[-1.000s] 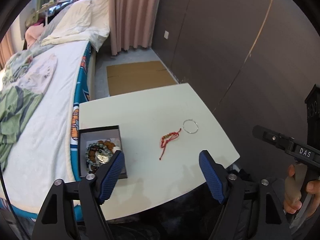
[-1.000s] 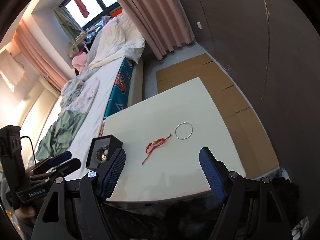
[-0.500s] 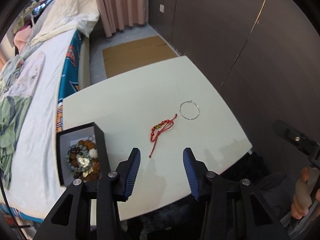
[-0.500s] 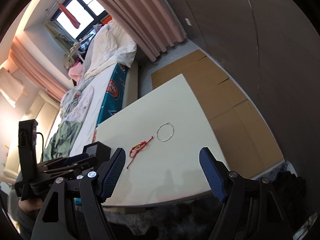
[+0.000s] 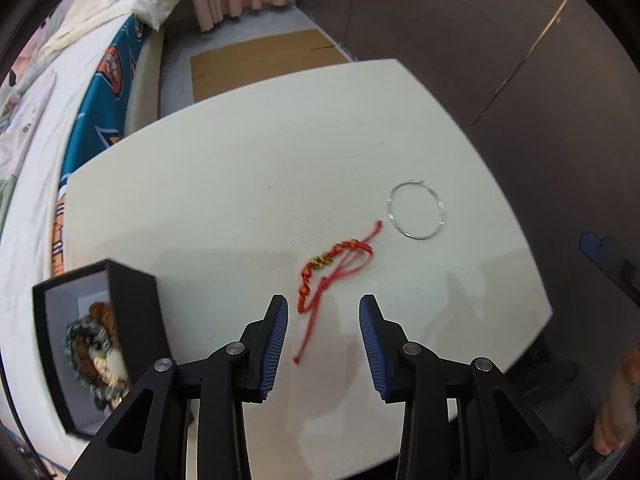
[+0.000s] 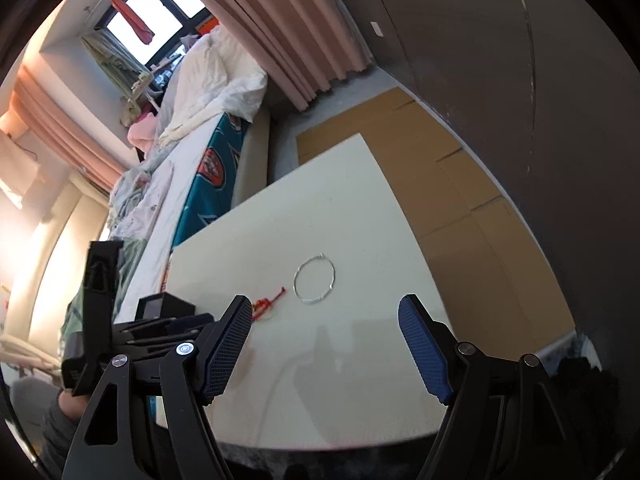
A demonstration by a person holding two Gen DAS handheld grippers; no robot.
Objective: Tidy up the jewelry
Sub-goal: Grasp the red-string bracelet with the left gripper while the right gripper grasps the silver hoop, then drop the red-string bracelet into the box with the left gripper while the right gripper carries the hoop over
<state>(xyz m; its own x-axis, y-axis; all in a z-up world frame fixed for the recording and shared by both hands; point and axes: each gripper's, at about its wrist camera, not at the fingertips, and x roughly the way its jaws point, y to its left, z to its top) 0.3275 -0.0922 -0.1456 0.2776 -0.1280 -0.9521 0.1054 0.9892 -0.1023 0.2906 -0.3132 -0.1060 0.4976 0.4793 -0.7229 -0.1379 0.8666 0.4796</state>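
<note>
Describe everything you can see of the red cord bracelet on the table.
The red cord bracelet is a thin knotted red string with a few small gold beads near its middle. It lies loose and flat on the white table, partly looped, one long tail trailing toward the left gripper, whose open jaws hover over that end without touching. A silver wire hoop lies beside its far tip, apart from it.

Bright window [image 6: 136, 16] daylight, fisheye-bent edges, slight motion blur.
</note>
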